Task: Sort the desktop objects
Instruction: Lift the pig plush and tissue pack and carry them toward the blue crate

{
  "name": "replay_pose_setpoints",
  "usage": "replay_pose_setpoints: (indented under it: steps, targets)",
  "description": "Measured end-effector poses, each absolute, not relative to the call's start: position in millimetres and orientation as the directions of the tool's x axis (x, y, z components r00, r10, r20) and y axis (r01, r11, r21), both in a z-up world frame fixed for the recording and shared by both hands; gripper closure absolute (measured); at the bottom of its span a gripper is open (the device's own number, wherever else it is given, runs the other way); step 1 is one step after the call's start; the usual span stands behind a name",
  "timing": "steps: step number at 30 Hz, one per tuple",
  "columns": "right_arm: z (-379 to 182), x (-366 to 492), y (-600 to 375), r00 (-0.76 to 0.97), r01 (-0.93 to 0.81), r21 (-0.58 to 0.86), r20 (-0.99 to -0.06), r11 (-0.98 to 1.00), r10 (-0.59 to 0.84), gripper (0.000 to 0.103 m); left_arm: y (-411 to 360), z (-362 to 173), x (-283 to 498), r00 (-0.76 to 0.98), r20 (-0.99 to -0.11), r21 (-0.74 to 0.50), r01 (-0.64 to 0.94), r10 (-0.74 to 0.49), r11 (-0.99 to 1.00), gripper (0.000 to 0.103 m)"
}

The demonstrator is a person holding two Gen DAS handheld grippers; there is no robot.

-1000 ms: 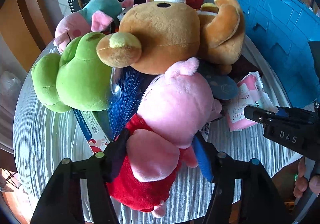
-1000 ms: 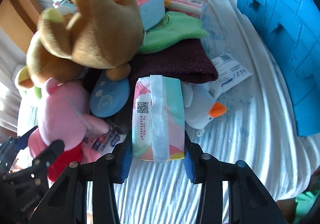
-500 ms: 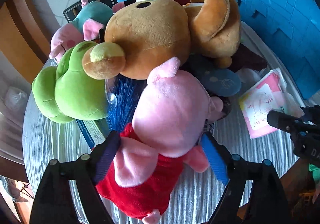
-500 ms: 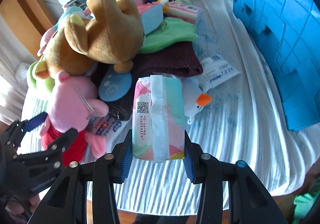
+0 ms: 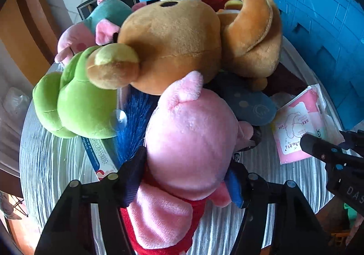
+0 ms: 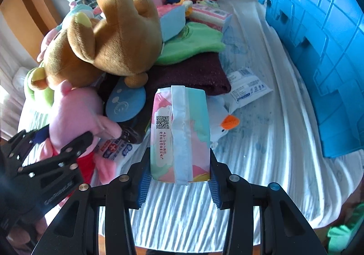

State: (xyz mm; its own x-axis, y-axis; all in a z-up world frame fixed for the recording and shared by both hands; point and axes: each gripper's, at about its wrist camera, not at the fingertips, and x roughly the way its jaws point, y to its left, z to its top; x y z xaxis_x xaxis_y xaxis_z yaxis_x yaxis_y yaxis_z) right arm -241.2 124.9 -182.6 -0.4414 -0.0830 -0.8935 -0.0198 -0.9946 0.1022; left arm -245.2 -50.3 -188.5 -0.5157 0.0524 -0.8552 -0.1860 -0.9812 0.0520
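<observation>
Two tongs: left (image 5: 185, 178) pinching fuzzy pig plush (image 5: 191, 141); right (image 6: 178, 183) clamping crinkly tissue pack (image 6: 180, 134).

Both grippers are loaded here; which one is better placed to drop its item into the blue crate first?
Right. The right gripper, clamping the tissue pack, sits nearer the blue crate; the left gripper holds the pink pig plush farther away.

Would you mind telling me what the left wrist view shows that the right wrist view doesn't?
Only the left wrist view shows the blue brush bristles beneath the toys. Only the right wrist view shows the green cloth, maroon towel and white duck toy. Both show the pink pig plush in the left gripper, the brown bear plush and the blue crate.
</observation>
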Motion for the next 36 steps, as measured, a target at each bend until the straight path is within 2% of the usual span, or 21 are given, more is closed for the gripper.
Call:
replay_pose_setpoints:
  steps: [3, 7, 13, 23, 36]
  targets:
    - [-162.1, -238.3, 123.3, -0.488, -0.013, 0.085, -0.870, -0.996, -0.068, 0.060, -60.3, -166.0, -235.0, -0.554, -0.829, 0.021, -0.168, 0.077, -0.986, 0.049]
    - [-133.5, -235.5, 119.6, -0.542, 0.003, 0.080, -0.837, -0.997, -0.068, 0.061, -70.7, -141.8, -229.4, -0.598, -0.794, -0.017, -0.164, 0.113, -0.986, 0.049]
    - [-118.8, -229.6, 111.7, -0.563, 0.014, 0.065, -0.824, -0.998, -0.062, 0.061, -88.3, -139.6, -218.0, -0.609, -0.783, -0.053, -0.137, 0.127, -0.989, 0.049]
    - [-89.4, -224.5, 89.8, -0.623, 0.053, 0.052, -0.779, -0.997, -0.074, 0.061, -109.4, -75.4, -203.3, -0.756, -0.647, -0.058, -0.082, 0.100, -0.995, 0.049]
    - [-3.6, -191.1, 106.0, -0.789, 0.006, 0.015, -0.614, -1.000, -0.014, 0.060, -64.3, -1.7, -191.5, -0.864, -0.479, -0.037, -0.155, 0.154, -0.987, 0.049]
